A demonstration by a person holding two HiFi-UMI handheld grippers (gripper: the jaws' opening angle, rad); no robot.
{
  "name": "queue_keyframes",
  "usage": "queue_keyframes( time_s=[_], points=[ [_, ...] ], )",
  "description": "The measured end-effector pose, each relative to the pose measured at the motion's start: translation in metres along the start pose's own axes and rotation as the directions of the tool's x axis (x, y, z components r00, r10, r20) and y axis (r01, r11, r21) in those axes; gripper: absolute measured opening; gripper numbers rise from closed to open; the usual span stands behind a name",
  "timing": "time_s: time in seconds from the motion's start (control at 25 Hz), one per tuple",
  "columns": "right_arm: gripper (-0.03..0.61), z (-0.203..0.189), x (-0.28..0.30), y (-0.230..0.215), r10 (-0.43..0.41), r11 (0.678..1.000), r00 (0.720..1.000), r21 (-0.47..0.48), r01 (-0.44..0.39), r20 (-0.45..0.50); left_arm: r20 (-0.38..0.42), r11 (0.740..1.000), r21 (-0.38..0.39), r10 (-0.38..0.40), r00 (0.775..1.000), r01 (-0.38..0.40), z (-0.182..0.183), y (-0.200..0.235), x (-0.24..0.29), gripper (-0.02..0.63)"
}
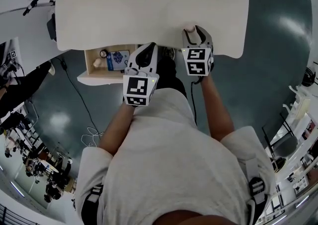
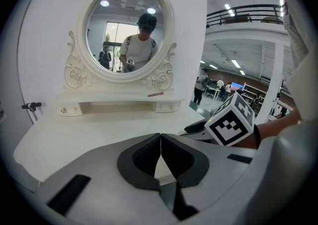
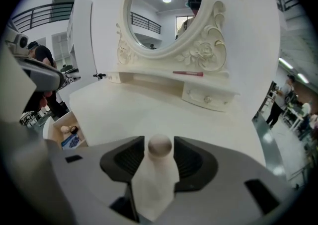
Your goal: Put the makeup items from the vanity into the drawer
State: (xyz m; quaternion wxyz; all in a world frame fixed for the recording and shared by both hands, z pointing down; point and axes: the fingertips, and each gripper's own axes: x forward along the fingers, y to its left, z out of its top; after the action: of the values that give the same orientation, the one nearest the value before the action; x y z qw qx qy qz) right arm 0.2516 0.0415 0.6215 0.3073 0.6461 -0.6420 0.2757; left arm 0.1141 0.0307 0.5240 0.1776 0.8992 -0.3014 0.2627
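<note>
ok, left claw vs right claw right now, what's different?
The left claw is shut, empty; right claw is open around a small beige ball, pads not pressing it. The left claw hangs by the open drawer; right claw is over the vanity top. Both face the mirror.

Matt cream all round me.
The tabletop [image 3: 149, 114] looks smooth painted wood, the mirror [image 2: 126, 40] glossy glass; my jaws' pads [image 3: 125, 158] are ribbed black rubber in matt grey plastic.
</note>
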Motion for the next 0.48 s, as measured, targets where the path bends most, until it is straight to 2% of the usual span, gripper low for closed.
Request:
queue_keyframes(
  time_s=[0.2, 0.28, 0.48],
  points=[
    [0.182, -0.002, 0.006, -0.002, -0.022, 1.0, 0.999, 0.001, 0.023, -0.022, 0.006, 1.0, -0.004, 0.003, 1.0, -0.003, 0.0, 0.006, -0.004, 0.006],
    [0.156, -0.001, 0.005, -0.002, -0.032, 0.999, 0.999, -0.001, 0.032, -0.019, 0.008, 1.0, -0.007, 0.007, 1.0, -0.007, -0.001, 0.009, -0.006, 0.006],
    [0.146, 0.01, -0.002, 0.004, -0.036, 0.999, 0.999, -0.027, 0.036, 0.01, 0.015, 1.0, -0.015, 0.017, 1.0, -0.017, 0.0, 0.012, -0.01, 0.008]
  ],
)
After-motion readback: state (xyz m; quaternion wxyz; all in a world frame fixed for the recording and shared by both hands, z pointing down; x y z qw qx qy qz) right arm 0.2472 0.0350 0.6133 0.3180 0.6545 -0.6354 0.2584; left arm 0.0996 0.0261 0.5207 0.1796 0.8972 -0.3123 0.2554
